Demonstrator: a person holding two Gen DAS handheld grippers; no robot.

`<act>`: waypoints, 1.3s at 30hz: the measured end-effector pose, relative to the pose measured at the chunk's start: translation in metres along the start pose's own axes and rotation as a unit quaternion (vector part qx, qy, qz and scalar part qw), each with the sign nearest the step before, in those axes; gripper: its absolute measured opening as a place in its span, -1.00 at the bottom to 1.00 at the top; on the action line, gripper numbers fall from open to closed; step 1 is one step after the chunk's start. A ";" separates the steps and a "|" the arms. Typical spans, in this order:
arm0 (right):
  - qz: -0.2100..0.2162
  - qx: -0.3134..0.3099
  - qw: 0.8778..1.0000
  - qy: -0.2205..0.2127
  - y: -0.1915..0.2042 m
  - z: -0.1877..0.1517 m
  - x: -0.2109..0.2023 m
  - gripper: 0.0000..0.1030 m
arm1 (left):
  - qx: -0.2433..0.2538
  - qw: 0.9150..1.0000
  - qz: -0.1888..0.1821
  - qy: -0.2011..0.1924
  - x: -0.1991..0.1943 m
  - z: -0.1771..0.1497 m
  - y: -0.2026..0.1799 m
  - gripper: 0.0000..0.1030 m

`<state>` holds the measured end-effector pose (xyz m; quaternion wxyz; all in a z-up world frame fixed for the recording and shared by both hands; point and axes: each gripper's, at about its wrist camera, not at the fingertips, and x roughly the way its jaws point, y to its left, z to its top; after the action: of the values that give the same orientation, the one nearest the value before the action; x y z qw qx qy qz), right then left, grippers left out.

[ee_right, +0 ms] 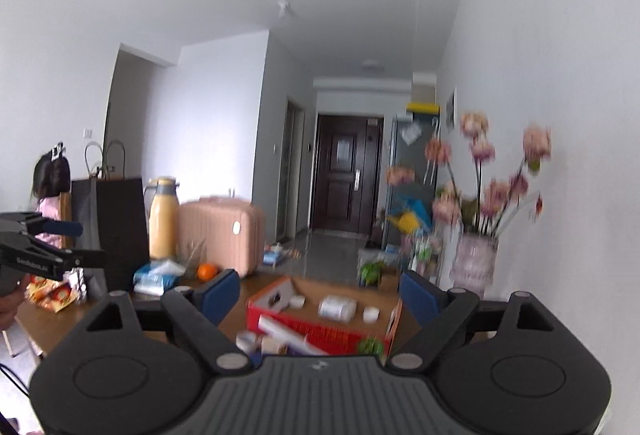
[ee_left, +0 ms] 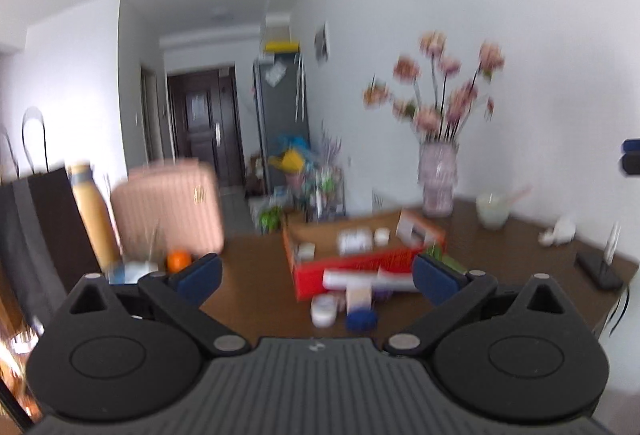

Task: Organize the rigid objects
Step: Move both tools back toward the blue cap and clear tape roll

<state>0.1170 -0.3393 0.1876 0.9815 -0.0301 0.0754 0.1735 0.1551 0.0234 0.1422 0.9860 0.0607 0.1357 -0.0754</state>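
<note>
While both grippers hover empty, left gripper (ee_left: pixel 316 271) and right gripper (ee_right: pixel 320 295) jaws spread wide. Red box (ee_left: pixel 352 267) mid-table, small jars inside; white tube (ee_left: pixel 364 280), white jar (ee_left: pixel 324 310), blue-capped bottle (ee_left: pixel 360 309) at its near side. Likely light, stiff, slick plastic: pinch jar across body, tube mid-length.

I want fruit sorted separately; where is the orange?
The orange sits on the table's left side, before the pink suitcase, right of the yellow flask.
</note>
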 end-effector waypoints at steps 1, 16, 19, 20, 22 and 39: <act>0.000 0.008 1.000 0.010 -0.002 -0.010 0.002 0.69 | -0.007 1.000 0.006 0.013 0.007 -0.012 0.003 1.00; -0.020 0.089 0.982 0.167 -0.025 -0.149 0.068 0.68 | -0.060 0.985 0.000 0.160 0.068 -0.125 0.042 1.00; -0.004 0.100 0.976 0.195 -0.009 -0.165 0.094 0.68 | -0.065 0.983 -0.004 0.169 0.085 -0.128 0.046 1.00; -0.002 0.097 0.974 0.203 -0.002 -0.168 0.103 0.67 | -0.063 0.984 -0.007 0.167 0.089 -0.129 0.048 1.00; 0.004 0.081 0.974 0.214 0.015 -0.171 0.121 0.66 | -0.053 0.984 -0.013 0.168 0.100 -0.127 0.050 1.00; 0.056 0.054 0.967 0.244 0.080 -0.167 0.310 0.36 | -0.021 0.978 -0.070 0.197 0.245 -0.101 0.061 0.84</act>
<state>0.3537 -0.1742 -0.0293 0.9222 -0.0142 0.3237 0.2109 0.3718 0.0652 -0.0159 0.9332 0.0439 0.3328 -0.1280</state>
